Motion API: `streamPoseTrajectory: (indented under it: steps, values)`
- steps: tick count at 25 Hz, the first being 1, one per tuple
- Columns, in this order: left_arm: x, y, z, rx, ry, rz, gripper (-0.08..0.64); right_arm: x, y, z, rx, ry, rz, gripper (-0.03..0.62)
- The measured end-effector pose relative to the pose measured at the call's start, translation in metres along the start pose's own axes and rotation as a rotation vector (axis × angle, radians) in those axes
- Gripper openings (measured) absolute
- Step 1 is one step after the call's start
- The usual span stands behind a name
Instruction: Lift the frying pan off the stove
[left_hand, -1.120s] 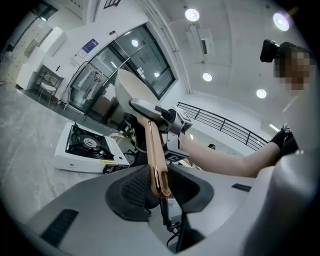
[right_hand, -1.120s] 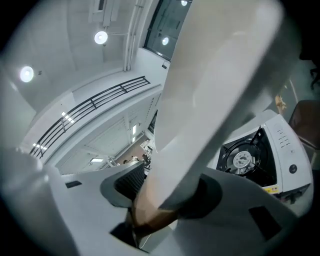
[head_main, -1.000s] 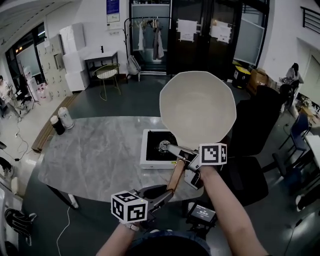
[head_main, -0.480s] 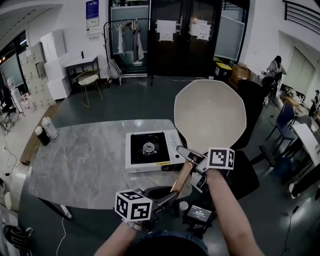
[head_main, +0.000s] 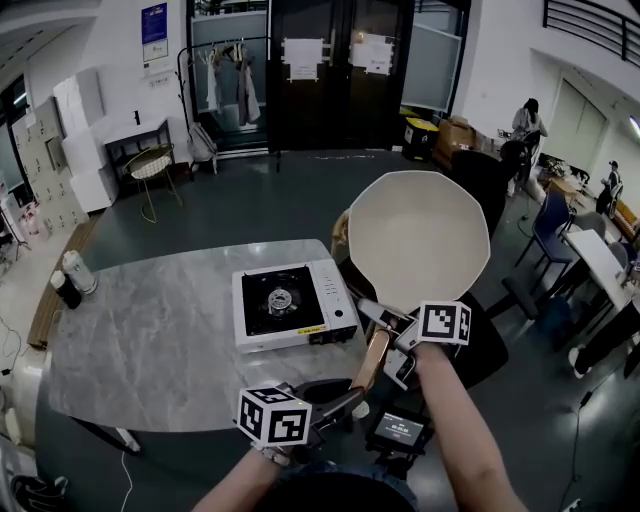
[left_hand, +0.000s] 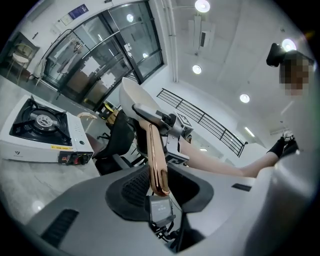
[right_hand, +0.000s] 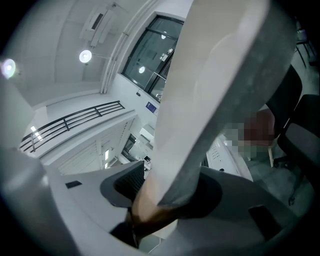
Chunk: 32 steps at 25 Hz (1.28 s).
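Note:
The frying pan (head_main: 418, 237), cream inside, hangs in the air to the right of the white gas stove (head_main: 290, 303), tilted so its inside faces me. Its copper handle (head_main: 375, 358) slopes down toward me. My left gripper (head_main: 345, 398) is shut on the handle's end, which shows between its jaws in the left gripper view (left_hand: 159, 187). My right gripper (head_main: 388, 322) is shut where the handle meets the pan. In the right gripper view the pan's wall (right_hand: 220, 90) fills the middle above that gripper (right_hand: 150, 200). The stove's burner (left_hand: 40, 122) is bare.
The stove stands near the right end of a grey marble table (head_main: 140, 330). Two cups (head_main: 70, 275) stand at the table's far left edge. A black office chair (head_main: 490, 345) is below the pan, and a small screen device (head_main: 398, 430) lies near my body.
The pan, which overlapped the stove a second ago, now hangs to the right of it with the stove in full view. Both grippers have kept their hold.

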<state>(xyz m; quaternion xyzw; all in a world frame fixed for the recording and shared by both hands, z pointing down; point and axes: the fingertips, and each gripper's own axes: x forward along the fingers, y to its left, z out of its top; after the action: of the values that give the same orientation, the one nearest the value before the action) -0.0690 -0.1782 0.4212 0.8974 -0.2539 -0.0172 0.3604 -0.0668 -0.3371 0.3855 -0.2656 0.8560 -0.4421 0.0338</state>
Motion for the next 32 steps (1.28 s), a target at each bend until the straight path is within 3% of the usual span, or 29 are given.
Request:
streamPoseTrajectory:
  steps: [14,32]
  values:
    - [0.008,-0.006,-0.011,0.027,0.061,-0.039,0.121,-0.016,-0.002,-0.003,-0.023,-0.013,-0.041,0.21]
    - [0.007,-0.012,-0.014,0.047,0.07,-0.056,0.124,-0.017,0.002,-0.007,-0.034,-0.007,-0.044,0.21]
